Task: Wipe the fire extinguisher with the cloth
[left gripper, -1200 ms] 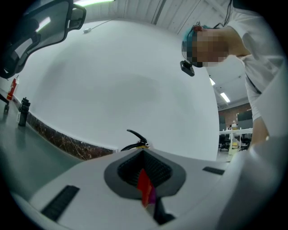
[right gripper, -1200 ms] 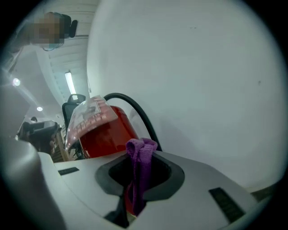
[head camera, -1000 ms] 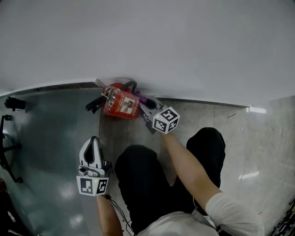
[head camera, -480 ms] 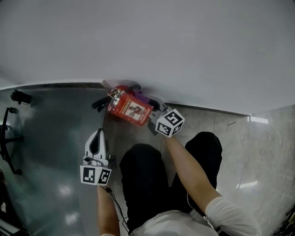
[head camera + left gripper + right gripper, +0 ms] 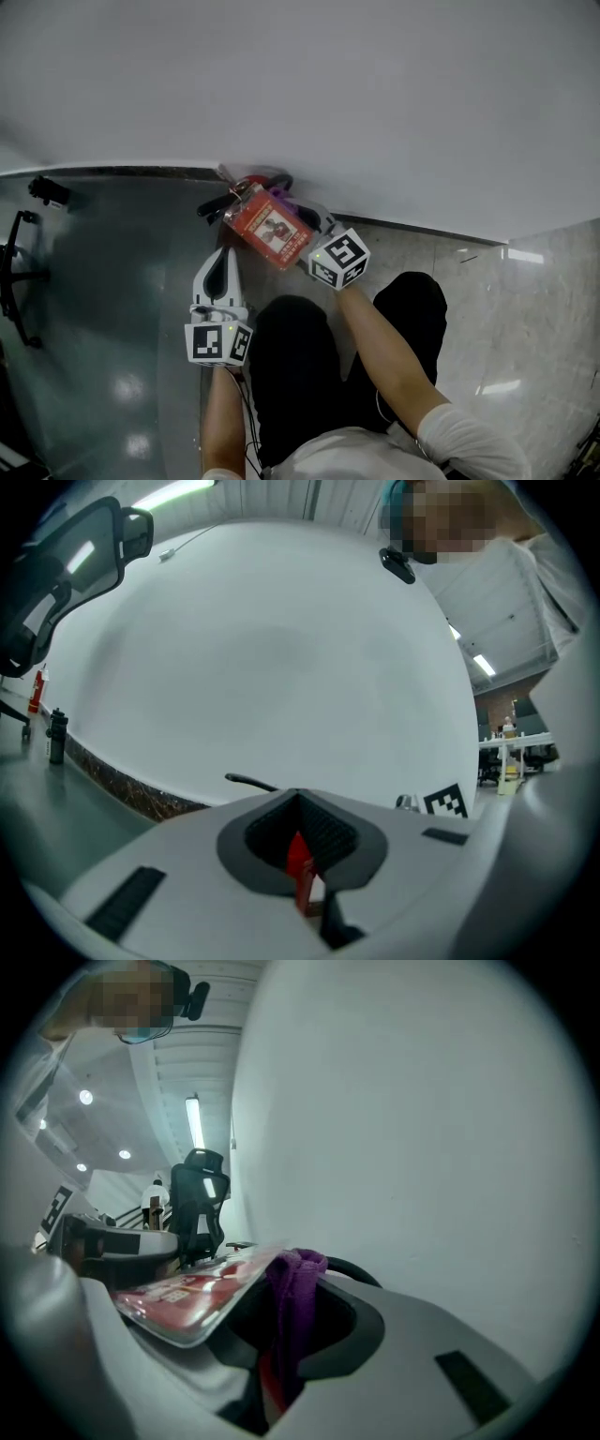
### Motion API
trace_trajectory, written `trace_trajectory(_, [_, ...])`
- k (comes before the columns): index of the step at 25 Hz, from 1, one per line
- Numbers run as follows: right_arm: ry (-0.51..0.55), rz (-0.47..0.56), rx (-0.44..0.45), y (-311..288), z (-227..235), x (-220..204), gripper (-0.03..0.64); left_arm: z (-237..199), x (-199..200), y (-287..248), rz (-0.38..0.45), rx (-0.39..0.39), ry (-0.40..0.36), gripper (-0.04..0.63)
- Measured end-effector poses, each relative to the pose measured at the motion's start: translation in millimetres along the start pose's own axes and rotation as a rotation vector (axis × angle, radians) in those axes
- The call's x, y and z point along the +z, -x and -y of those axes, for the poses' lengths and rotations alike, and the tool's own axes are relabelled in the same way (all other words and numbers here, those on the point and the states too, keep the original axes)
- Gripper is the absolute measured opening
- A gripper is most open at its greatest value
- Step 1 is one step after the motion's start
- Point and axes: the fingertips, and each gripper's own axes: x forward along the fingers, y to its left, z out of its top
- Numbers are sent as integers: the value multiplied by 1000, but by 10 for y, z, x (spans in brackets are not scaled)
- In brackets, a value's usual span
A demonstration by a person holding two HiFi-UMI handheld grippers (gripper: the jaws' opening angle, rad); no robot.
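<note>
**Cloth on the shell, not on the tag**

Find the fire extinguisher (image 5: pixel 247 184) on the floor (image 5: pixel 450 262), hard against the foot of the white wall (image 5: pixel 375 94). From above it is half hidden under a glossy red tag (image 5: pixel 274 228), with a black hose (image 5: pixel 212 206) sticking out to the left.

Note the right gripper (image 5: pixel 305 217) close in beside it, fingers (image 5: pixel 403 1335) clamped on a fold of purple cloth (image 5: pixel 292 1288). Only a short tuft stands proud of the tips, right at the edge of the tag. No telling from these views whether that tuft touches the red body itself.

Note the left gripper (image 5: pixel 223 259) near the extinguisher but apart from it, fingers pressed together on nothing.

Likely step: getting the cloth onto the cylinder and stroking along it.

- Lead with the tuft, angled so that fabric meets the surface first, not hard plastic.
- Work round or under the tag instead of polishing the tag alone. If needed, nudge the tag aside with the closed tip of the left gripper.
- Brace the hose side with the left gripper so the extinguisher cannot tip or slide along the wall.
- Press lightly, in long passes.
- Hold the pinch firm; with so little cloth showing, a snag could drag it out.
</note>
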Motion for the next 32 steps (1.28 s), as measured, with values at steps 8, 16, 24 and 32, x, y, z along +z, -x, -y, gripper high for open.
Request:
trace_trajectory(8, [42,-23,84,197,-211,-89,58,154,73,-26,13,-17,12,5])
trace_trajectory(16, [-77,26,-216,714,710,-434,58,90,-126,-79,-10,-14,3,5])
trace_trajectory(24, [-226,-146,-365,671,955,-1788,57,-64,-613,-78,-43,-36,37,5])
trace_trajectory(32, [-323,-210,-447,487,1004,-2722,58,-338,-1096,53,-86,-42,77,5])
